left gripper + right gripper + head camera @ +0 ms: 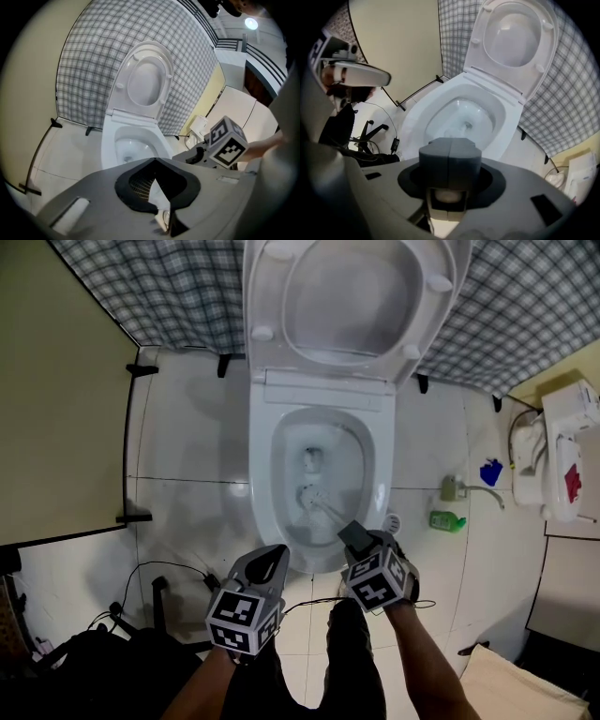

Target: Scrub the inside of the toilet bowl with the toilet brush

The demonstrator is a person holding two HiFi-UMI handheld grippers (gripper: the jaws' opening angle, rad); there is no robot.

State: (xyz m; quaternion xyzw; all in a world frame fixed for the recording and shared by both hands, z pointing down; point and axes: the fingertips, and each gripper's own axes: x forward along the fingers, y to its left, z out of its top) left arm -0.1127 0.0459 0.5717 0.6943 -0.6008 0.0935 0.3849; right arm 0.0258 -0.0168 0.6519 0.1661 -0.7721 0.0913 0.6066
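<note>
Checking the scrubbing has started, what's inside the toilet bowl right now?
The toilet brush head sits low in the toilet bowl near the drain hole, its handle running up to the right gripper. The gripper covers the handle's top end.

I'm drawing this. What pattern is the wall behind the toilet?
The wall has grey-white checks; head view shows best.

**Right gripping, left idle**

Holds both forearms out ahead, side by side and near each other. Carries the left tongs (277, 553) on the left forearm (200, 692), slanted forward and down, tips pressed together with nothing between them, the left marker cube (242, 620) turned upward. Aims the right tongs (354, 536) steeply down from the right forearm (429, 667), pads clamped on the handle of the toilet brush (325, 509), the right marker cube (375, 583) just behind them.
</note>
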